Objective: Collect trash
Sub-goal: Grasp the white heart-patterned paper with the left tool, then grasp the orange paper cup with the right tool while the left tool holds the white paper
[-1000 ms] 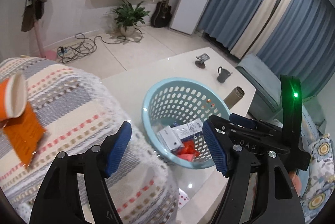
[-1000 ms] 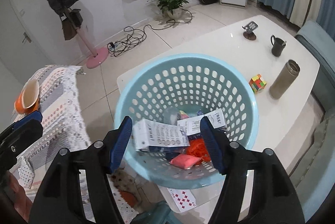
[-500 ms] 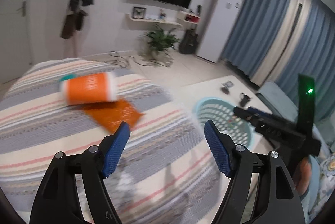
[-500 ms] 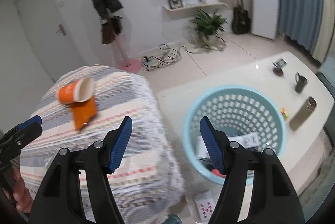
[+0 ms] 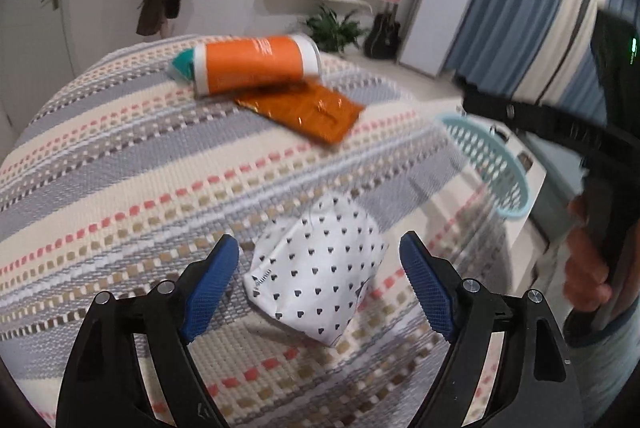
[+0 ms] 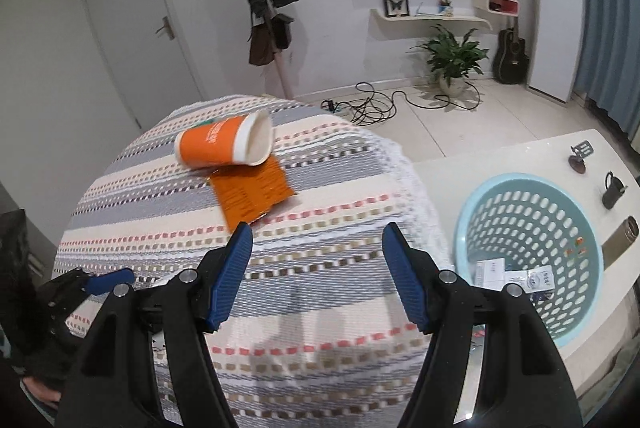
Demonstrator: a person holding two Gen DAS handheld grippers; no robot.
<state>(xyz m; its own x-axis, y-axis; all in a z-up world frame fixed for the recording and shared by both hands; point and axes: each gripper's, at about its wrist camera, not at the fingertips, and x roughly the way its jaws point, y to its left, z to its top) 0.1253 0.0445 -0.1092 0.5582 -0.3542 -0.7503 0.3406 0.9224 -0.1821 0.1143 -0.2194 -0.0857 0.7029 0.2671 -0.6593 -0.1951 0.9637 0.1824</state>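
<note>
Left gripper: jaws spread wide, nothing held. Directly between the blue pads, slightly ahead of the tips: a white packet printed with small dark hearts, lying flat on the striped cover. Packet not touching either pad; clear gaps on both sides. Long axis of the packet skewed, running from near-right to far-left across the line of the fingers, so a straight closing would catch it corner to corner rather than square. Judged to be the next piece to pick up, by this hand.

Further out, beyond the packet: an orange foil sachet, flat, and an orange paper cup on its side, resting partly over the sachet's far edge, mouth toward the right.

Right gripper: likewise wide open and empty, held above the cover. Nothing between its pads. Cup and sachet ahead and to the left of its fingers, sachet the nearer, just past the left fingertip. White packet not visible from this side.

Blue basket to the right, on the white table, well apart from the cover's litter; paper scraps already lying inside. Left hand the nearer to the packet; right hand the nearer to the basket, sachet and cup.
</note>
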